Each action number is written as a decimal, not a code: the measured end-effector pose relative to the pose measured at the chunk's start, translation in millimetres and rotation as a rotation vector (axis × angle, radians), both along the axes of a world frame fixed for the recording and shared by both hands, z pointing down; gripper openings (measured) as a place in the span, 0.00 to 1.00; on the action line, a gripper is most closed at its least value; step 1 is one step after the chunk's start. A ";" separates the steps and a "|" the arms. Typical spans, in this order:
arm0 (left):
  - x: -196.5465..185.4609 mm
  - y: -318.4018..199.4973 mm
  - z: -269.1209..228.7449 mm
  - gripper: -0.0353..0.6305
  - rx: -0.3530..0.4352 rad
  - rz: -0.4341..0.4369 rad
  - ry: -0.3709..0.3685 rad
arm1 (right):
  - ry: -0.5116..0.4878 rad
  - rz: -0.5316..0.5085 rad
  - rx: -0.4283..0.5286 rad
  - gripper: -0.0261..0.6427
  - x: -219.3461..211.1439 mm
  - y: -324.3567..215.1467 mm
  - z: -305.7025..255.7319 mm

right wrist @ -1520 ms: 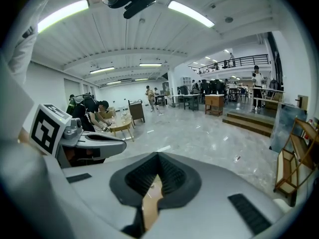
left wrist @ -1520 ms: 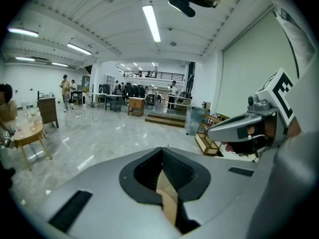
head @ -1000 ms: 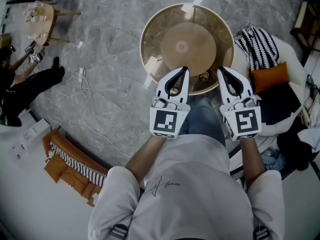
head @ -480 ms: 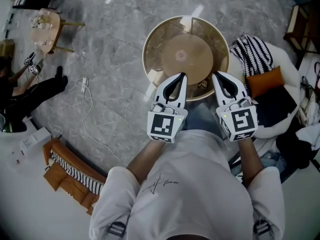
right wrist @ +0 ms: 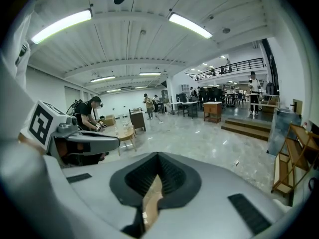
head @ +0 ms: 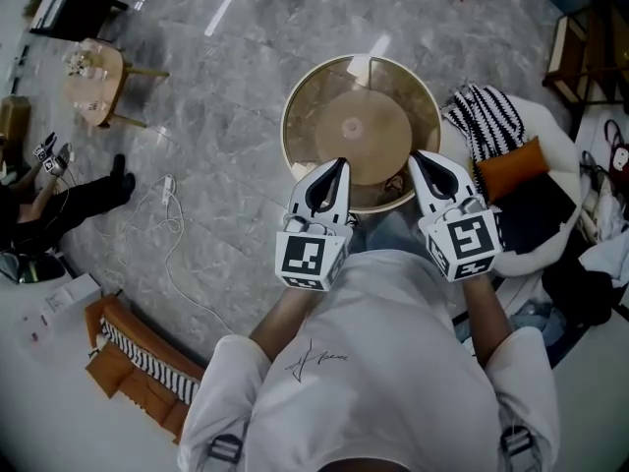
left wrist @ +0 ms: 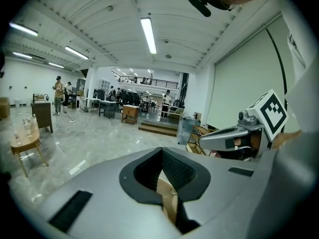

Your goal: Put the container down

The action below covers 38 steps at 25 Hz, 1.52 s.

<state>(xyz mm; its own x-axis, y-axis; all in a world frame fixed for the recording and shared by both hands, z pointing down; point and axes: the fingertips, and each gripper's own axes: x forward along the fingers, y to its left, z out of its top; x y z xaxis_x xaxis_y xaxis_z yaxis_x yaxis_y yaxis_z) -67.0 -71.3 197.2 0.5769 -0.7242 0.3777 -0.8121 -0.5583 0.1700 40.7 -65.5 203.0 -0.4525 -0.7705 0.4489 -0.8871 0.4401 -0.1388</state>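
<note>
Left tool (head: 339,163): closed on the near rim of the container (head: 359,126), with the thin tan wall pinched between the jaws.
Right tool (head: 415,155): closed likewise, further right on the same rim.
Container position: straight ahead of both tools, apparently held off the grey floor (head: 226,87); neither hand is nearer.
Container appearance: round, pale rim, translucent brown wall, tan disc base.
Coming move: judged a level descent, both tools together.

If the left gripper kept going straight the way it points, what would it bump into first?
Probably the round tan container, just ahead of the left gripper; height is unclear, so it might pass above.
</note>
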 end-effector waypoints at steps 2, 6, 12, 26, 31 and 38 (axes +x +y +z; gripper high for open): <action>-2.2 0.8 -5.1 0.08 0.006 0.000 0.004 | 0.001 0.003 0.004 0.06 -0.2 1.6 -4.3; -2.5 5.6 -15.4 0.08 0.014 0.017 0.013 | 0.002 0.014 0.013 0.06 1.3 4.4 -14.1; -5.5 9.4 -28.9 0.08 0.040 0.048 0.013 | -0.002 0.000 0.026 0.06 -2.6 6.1 -32.4; -25.3 17.6 -46.7 0.08 0.032 0.067 0.071 | -0.029 -0.035 0.037 0.06 -28.7 11.0 -56.7; -34.8 27.1 -51.8 0.08 0.045 0.065 0.067 | -0.038 -0.040 0.030 0.06 -38.7 19.4 -59.7; -50.5 33.5 -60.3 0.08 0.063 0.059 0.085 | -0.040 -0.069 0.026 0.06 -53.3 27.9 -68.2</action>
<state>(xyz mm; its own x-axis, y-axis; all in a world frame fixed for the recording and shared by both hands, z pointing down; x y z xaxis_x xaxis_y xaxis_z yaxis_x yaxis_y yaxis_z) -117.5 -37.8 137.0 0.6472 -0.7088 0.2806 -0.7617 -0.6164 0.1997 -12.6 -37.6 134.8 -0.5221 -0.7483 0.4092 -0.8486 0.5039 -0.1612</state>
